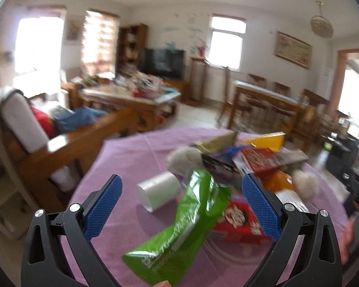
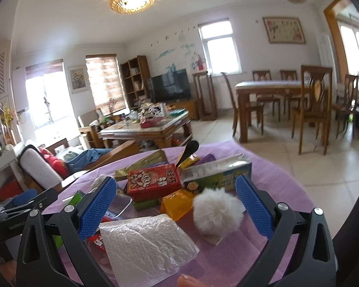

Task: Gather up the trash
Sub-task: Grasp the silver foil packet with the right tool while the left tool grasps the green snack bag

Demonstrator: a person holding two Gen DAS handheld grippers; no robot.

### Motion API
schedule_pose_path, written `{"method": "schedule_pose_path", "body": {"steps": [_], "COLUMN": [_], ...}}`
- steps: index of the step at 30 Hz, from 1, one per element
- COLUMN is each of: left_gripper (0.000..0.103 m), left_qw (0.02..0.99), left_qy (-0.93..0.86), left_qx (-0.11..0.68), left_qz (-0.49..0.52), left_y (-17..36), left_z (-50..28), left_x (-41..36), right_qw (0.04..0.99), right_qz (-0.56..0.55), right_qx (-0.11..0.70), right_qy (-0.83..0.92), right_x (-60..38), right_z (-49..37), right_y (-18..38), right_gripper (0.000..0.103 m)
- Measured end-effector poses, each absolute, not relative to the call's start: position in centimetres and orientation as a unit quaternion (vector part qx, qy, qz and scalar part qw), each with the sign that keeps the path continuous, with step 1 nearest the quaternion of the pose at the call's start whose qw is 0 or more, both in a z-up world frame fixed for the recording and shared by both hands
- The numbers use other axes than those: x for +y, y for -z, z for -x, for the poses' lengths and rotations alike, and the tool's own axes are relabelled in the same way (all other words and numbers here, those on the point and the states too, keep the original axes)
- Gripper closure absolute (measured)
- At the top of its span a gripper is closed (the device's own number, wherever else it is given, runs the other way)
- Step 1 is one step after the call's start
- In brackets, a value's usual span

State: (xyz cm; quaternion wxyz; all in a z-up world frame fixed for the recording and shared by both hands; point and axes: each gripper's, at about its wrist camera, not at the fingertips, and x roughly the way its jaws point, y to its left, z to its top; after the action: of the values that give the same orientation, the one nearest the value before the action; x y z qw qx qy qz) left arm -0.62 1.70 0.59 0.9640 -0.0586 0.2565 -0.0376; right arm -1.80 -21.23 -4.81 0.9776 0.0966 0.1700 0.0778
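A round table with a purple cloth (image 1: 131, 157) holds a pile of trash. In the left wrist view a green wrapper (image 1: 179, 229) stands up between the wide-open fingers of my left gripper (image 1: 182, 186), touching neither pad; a fingertip shows at its lower end. Behind it lie a white paper cup (image 1: 159, 193) on its side and a red snack box (image 1: 239, 222). In the right wrist view my right gripper (image 2: 176, 186) is open over a bubble-wrap sheet (image 2: 146, 241), a white fluffy ball (image 2: 216, 211), an orange wrapper (image 2: 177, 203) and a red box (image 2: 153, 181).
More boxes and wrappers lie at the table's far side (image 2: 215, 169). A wooden sofa with cushions (image 1: 36, 131) stands left of the table. A cluttered coffee table (image 2: 146, 126) and a dining table with chairs (image 2: 275, 95) stand beyond on the tiled floor.
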Motion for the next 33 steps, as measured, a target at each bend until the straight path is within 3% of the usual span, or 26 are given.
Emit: {"method": "schedule_pose_path", "body": {"steps": [8,18,20,22,26,27,29,31,33], "left_gripper": [0.005,0.005,0.011,0.030,0.044,0.053,0.059,0.060,0.062], "left_qw": [0.937,0.910,0.901,0.892,0.883,0.883,0.883,0.884,0.882], "left_qy": [0.131,0.181,0.186,0.197,0.210,0.211,0.211,0.214,0.226], "left_qx": [0.325,0.368,0.387,0.404,0.420,0.419,0.419,0.416,0.413], "left_qz": [0.001,-0.067,-0.063,-0.045,-0.010,-0.008,-0.006,0.001,0.018], "left_y": [0.5,3.3,3.9,4.6,5.0,5.0,5.3,5.1,5.0], "left_z": [0.0,-2.3,-3.2,-3.9,-4.6,-4.7,-4.6,-4.4,-4.0], "left_x": [6.4,2.2,1.9,1.9,2.2,2.1,1.8,1.9,2.0], "right_qw": [0.939,0.909,0.899,0.893,0.884,0.883,0.881,0.881,0.880], "right_qz": [-0.131,0.034,0.048,0.047,0.019,0.020,0.032,0.032,0.015], "right_qx": [0.284,0.365,0.389,0.406,0.421,0.423,0.425,0.427,0.430], "right_qy": [-0.142,-0.198,-0.195,-0.188,-0.200,-0.204,-0.205,-0.200,-0.203], "right_x": [-24.9,-16.1,-15.3,-15.1,-15.9,-15.7,-15.3,-15.3,-15.9], "right_z": [1.1,-0.6,-1.4,-2.4,-2.9,-2.9,-2.6,-2.4,-2.1], "right_y": [6.8,7.6,8.0,8.4,8.4,8.5,8.6,8.5,8.4], "right_gripper": [0.004,0.004,0.004,0.004,0.004,0.005,0.009,0.026,0.036]}}
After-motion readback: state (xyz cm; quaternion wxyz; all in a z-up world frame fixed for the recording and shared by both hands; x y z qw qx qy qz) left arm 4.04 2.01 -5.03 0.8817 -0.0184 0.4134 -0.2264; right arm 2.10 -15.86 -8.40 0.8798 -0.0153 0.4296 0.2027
